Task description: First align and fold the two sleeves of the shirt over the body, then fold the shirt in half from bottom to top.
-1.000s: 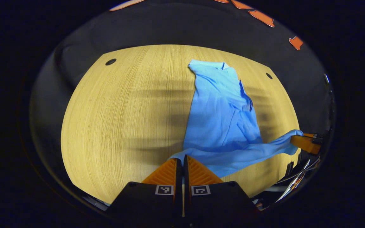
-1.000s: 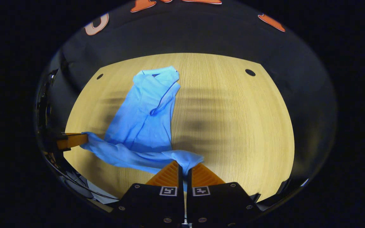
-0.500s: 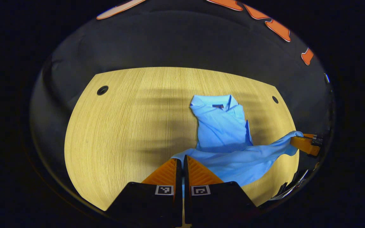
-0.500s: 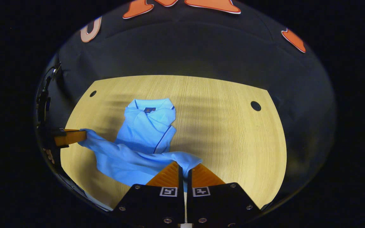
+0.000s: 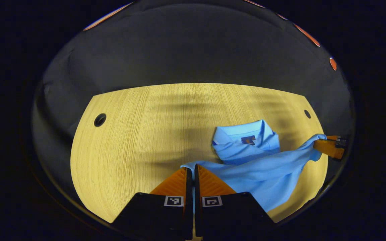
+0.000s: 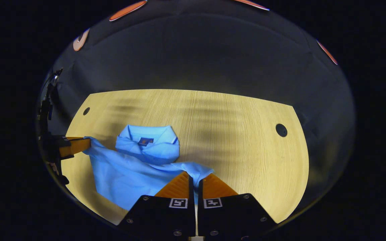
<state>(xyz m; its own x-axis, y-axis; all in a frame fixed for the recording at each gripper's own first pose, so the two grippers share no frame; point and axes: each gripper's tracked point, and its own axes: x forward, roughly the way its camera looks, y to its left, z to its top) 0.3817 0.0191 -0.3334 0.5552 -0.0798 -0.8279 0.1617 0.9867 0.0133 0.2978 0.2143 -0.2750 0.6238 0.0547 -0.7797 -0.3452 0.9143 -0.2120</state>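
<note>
We hold the light-blue cotton shirt's (image 5: 256,170) hem taut between left gripper (image 5: 193,172) and right gripper (image 6: 195,177), both clamped on it; the collar (image 6: 147,140) lies just ahead.

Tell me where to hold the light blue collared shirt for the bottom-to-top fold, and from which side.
Hold the light blue collared shirt at its two bottom hem corners, coming from the near table edge. Left gripper and right gripper are each shut on one corner, so the hem hangs stretched between them, level, near the collar on the wooden table.
</note>
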